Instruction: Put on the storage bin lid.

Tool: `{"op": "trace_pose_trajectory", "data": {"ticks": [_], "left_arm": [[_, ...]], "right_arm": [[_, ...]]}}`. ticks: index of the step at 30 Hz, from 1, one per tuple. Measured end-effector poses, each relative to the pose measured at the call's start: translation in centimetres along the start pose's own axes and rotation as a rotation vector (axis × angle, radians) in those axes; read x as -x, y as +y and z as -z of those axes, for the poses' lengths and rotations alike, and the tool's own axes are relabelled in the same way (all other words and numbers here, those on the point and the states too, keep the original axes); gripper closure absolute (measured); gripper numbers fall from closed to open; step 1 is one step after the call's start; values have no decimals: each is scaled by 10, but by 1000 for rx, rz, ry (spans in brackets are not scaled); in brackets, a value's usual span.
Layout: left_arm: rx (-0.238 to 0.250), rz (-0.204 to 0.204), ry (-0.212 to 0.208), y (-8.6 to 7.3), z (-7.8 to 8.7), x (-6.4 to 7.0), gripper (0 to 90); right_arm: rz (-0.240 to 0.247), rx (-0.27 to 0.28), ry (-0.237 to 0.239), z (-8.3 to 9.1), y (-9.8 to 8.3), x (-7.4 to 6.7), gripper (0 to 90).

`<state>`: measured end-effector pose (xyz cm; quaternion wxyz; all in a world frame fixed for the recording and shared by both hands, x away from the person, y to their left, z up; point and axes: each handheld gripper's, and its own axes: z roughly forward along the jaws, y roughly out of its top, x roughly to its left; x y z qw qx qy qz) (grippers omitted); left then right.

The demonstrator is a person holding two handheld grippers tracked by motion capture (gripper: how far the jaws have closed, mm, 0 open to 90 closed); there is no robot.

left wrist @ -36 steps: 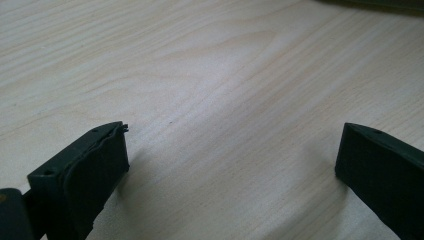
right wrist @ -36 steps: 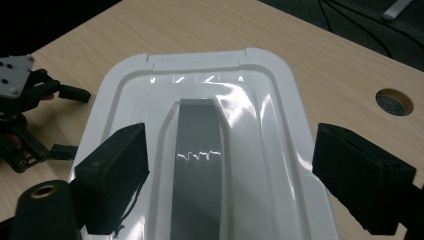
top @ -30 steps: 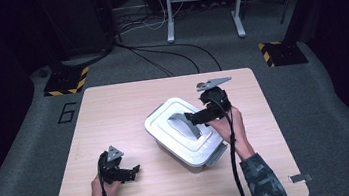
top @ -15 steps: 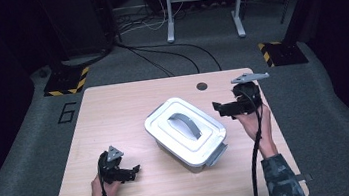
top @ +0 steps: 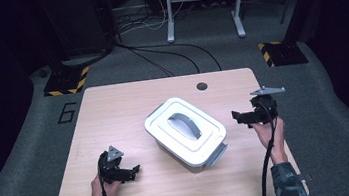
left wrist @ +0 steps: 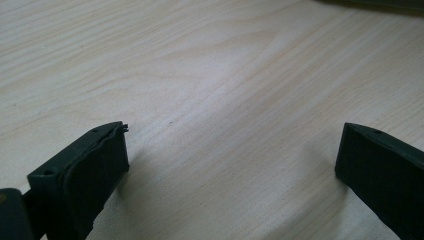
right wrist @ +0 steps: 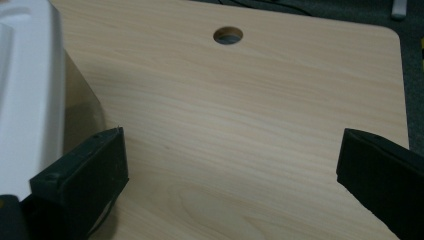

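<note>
Lying left of the right gripper's [top: 239, 116] spread jaws: box [top: 185, 132].

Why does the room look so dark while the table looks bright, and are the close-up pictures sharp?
High view: the table is lit, the floor around it dim. Left gripper view: the wood grain is soft. Right gripper view: the white box is blurred and washed out.
</note>
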<state>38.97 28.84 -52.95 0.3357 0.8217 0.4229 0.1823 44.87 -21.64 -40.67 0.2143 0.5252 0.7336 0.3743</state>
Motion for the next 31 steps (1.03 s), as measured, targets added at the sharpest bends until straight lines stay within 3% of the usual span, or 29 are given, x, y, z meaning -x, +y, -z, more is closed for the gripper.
{"op": "trace_pose_trajectory", "data": {"ticks": [10,18,23,27,29,31], "left_arm": [[4,0,1,0,0,0,2],[2,-1,-1,0,0,0,3],[5,6,0,0,0,0,3],[13,8,4,0,-1,1,3],[12,7,3,0,-1,1,2],[6,6,0,0,0,0,3]], "right_arm": [[-74,-58,-26,-37,-47,19,0],[-81,-97,-59,-55,-74,23,0],[-58,-101,-86,-61,-83,22,0],[-64,-123,-65,-69,-91,24,0],[-18,-102,-99,-70,-95,21,0],[-8,-98,-110,-71,-96,19,0]]}}
